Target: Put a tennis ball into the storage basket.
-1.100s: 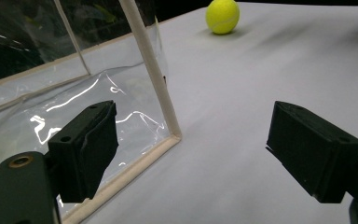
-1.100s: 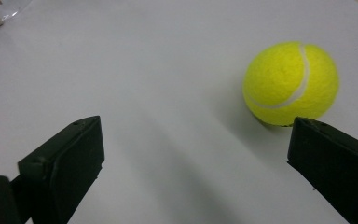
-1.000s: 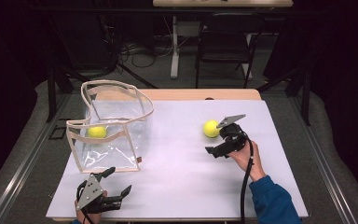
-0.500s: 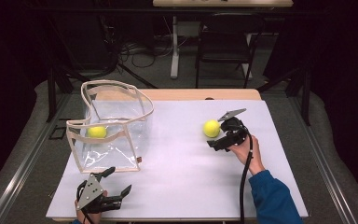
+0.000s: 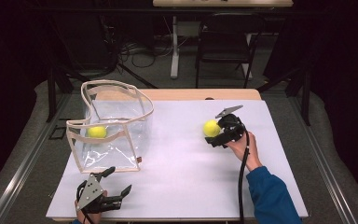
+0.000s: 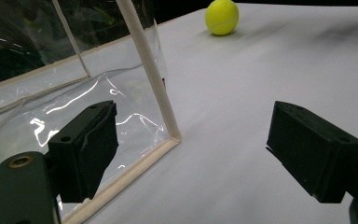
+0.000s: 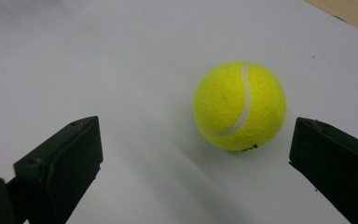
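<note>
On the white worktop [image 5: 182,172], a yellow tennis ball [image 5: 211,128] lay right of centre, resting on the surface with its white seam curving down its face in the right gripper view. The right gripper [image 5: 216,135], held in a hand [image 5: 242,148] with a blue sleeve [image 5: 272,196] behind it, was at the ball's right side with its jaws spread wide; in the right gripper view the ball [image 7: 240,106] sat between the two black jaws, nearer the right one, touching neither.

Toward the worktop's left stood a clear plastic bag [image 5: 114,126] with cream edging, upright and open at the top. A second tennis ball [image 5: 97,132] lay inside it, seen through the plastic.

Near the front left edge, the left gripper [image 5: 116,189] rested low by the bag's front corner, released, its jaws well apart and holding nothing. In the left gripper view the bag's cream-trimmed corner [image 6: 161,93] rose just beyond the left jaw, and the loose ball [image 6: 222,17] showed far off across the bare surface.

Beyond the worktop stood a dark folding chair [image 5: 226,51].
</note>
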Available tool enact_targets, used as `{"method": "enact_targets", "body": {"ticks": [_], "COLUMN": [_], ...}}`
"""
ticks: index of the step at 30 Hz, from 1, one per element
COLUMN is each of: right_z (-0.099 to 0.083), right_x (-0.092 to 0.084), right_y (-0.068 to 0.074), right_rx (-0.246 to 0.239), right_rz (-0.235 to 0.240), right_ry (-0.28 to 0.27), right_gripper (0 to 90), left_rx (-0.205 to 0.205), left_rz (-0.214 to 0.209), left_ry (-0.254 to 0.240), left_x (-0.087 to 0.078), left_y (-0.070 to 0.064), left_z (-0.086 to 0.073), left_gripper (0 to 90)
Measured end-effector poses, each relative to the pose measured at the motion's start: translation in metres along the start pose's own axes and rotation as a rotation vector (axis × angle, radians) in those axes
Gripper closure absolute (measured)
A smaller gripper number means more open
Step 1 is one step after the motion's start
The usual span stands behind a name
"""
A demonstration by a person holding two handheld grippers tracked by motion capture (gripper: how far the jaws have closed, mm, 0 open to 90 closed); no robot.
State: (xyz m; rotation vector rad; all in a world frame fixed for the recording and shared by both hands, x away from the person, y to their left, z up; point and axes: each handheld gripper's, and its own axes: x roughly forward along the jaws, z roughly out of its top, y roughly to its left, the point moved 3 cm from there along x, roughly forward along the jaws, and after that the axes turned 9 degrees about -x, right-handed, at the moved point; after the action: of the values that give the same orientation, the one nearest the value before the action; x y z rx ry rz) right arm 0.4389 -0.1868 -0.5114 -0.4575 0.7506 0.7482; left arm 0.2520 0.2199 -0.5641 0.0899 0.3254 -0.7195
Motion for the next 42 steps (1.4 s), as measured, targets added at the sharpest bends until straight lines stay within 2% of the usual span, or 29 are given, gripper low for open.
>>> {"method": "enact_targets", "body": {"ticks": [7, 14, 19, 32, 42], "right_z": [0.004, 0.007, 0.01, 0.012, 0.011], "right_x": [0.01, 0.017, 0.02, 0.043, 0.058], "right_y": [-0.008, -0.017, -0.022, -0.032, -0.033], "right_rx": [0.007, 0.046, 0.05, 0.103, 0.11], "right_rz": [-0.017, -0.009, -0.02, 0.024, 0.03], "right_ry": [0.012, 0.012, 0.008, 0.02, 0.047], "right_gripper": [1.7, 1.0, 0.0, 0.0, 0.0], "left_rx": [0.002, 0.004, -0.003, -0.001, -0.002], "left_rz": [0.001, -0.008, -0.009, -0.01, -0.01], "left_ry": [-0.001, -0.003, -0.001, -0.001, -0.002], "left_x": [0.0, 0.0, 0.001, 0.0, 0.001], "left_y": [0.0, 0.0, 0.0, 0.0, 0.0], "left_z": [0.0, 0.0, 0.0, 0.0, 0.0], "left_gripper": [15.9, 15.9, 15.9, 15.9, 15.9]}}
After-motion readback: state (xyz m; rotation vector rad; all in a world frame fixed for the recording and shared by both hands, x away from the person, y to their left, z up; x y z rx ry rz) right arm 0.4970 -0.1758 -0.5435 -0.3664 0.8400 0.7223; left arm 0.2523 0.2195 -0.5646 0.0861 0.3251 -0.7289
